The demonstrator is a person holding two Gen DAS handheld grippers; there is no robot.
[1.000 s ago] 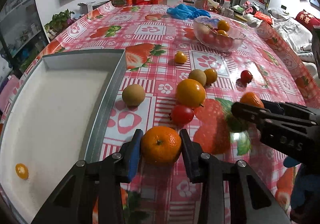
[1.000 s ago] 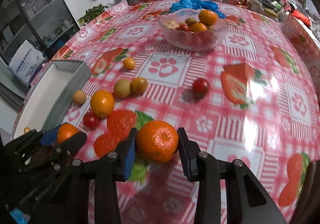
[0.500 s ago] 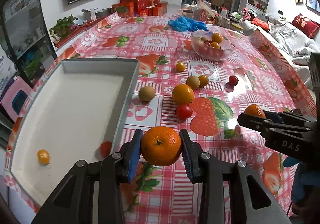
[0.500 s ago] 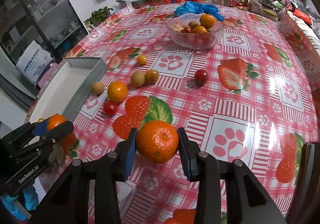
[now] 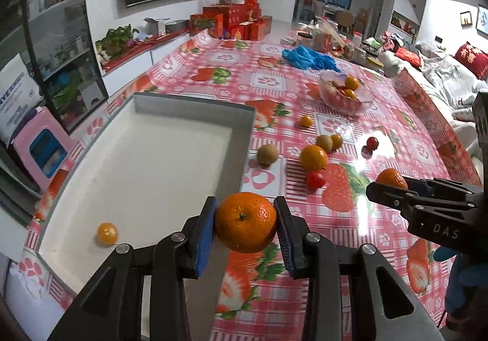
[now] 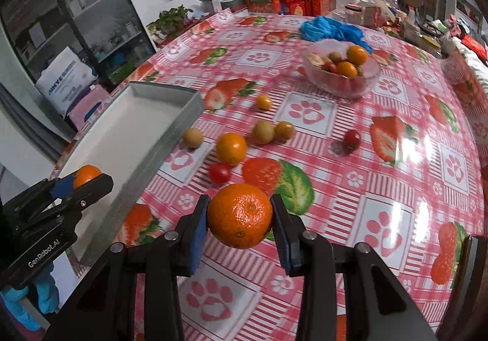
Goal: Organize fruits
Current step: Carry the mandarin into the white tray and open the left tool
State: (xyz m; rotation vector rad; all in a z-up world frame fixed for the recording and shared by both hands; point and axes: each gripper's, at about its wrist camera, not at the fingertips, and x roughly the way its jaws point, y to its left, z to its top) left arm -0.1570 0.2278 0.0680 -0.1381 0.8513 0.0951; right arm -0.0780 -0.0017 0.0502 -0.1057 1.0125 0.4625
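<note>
My left gripper point(image 5: 245, 226) is shut on a mandarin point(image 5: 245, 222), held in the air just above the near right corner of the grey tray point(image 5: 241, 158). One small orange fruit point(image 5: 107, 233) lies inside the tray. My right gripper point(image 6: 240, 219) is shut on a second mandarin point(image 6: 239, 215), lifted over the tablecloth to the right of the tray point(image 6: 183, 118). Each gripper shows in the other's view: the right gripper point(image 5: 393, 187) and the left gripper point(image 6: 84, 181). Loose on the cloth lie an orange point(image 6: 231, 148), a red tomato point(image 6: 220, 172) and a kiwi point(image 6: 192, 137).
A glass bowl point(image 6: 343, 84) of fruit stands farther back, with a crumpled blue bag point(image 6: 331, 30) behind it. A further tomato point(image 6: 352, 138), a kiwi point(image 6: 263, 132) and small yellow fruits point(image 6: 263, 102) dot the cloth. The table edge runs just left of the tray. Blue-gloved hands hold both grippers.
Both grippers have risen from the tablecloth with their mandarins and drawn back toward the near edge. The left one now hangs by the tray's corner; more of the tray is in view.
</note>
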